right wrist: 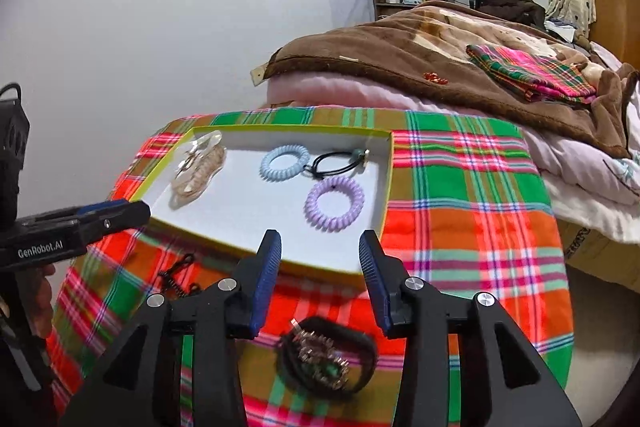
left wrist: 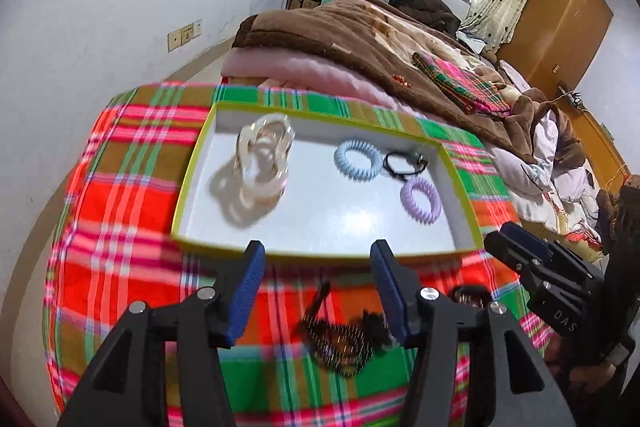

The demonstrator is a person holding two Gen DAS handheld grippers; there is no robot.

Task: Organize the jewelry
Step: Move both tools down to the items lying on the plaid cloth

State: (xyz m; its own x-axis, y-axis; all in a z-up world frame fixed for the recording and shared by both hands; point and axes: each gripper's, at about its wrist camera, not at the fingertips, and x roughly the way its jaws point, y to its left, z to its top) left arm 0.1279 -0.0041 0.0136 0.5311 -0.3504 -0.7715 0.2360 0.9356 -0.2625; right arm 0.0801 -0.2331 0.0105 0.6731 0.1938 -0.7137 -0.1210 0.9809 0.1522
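Jewelry is partly sorted: beyond both pairs of fingers, the white tray already holds a clear chain bracelet, a blue coil tie, a purple coil tie and a black elastic. Left gripper and right gripper both hang released and empty. Below the left fingers a dark netted clip lies on the plaid cloth; below the right, a studded black band waits too.

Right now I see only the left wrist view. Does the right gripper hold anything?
Observer: No. The right gripper is open, with nothing between its pads.
Operator: What lies below it?
Observer: A black hair tie with a studded ornament, on the plaid cloth, outside the tray.
Operator: Does the purple coil touch the tray wall?
Observer: No, the purple coil lies apart from it; white tray floor shows between them.
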